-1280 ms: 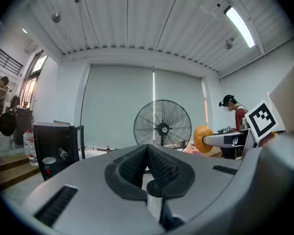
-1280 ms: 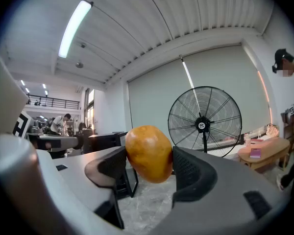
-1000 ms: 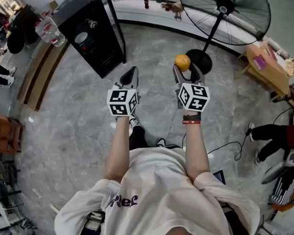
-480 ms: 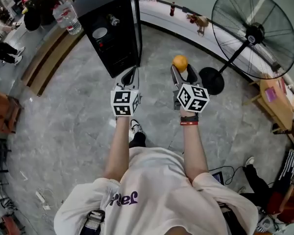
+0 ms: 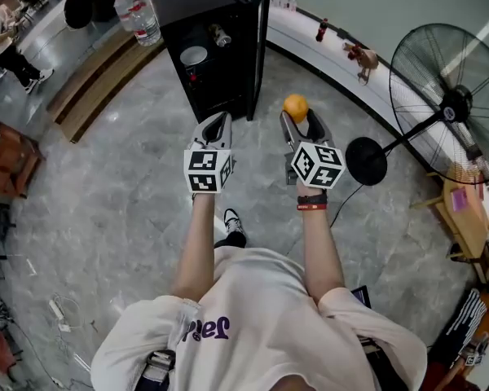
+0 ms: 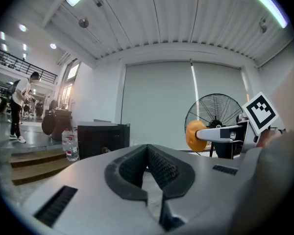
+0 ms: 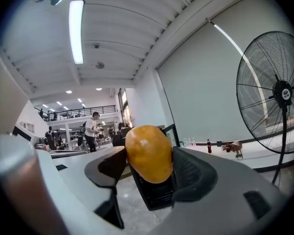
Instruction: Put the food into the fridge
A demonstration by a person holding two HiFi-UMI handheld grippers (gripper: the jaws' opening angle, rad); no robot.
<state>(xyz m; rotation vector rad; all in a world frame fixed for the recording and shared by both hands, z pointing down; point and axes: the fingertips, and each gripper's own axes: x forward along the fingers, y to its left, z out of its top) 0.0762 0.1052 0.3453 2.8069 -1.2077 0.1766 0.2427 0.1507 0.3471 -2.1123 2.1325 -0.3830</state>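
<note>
- While clamped between the jaws of the right gripper (image 5: 298, 119), held near the open black fridge (image 5: 216, 72), apart from it: orange fruit (image 5: 295, 107).
- Jaws of left gripper (image 5: 215, 125) pressed together (empty).
- Purple shirt print (image 5: 205, 331): illegible.

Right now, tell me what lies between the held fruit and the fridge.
Nothing: in the head view only bare grey floor separates the orange fruit, clamped in the right hand-held gripper, from the open door of the black fridge.
</note>
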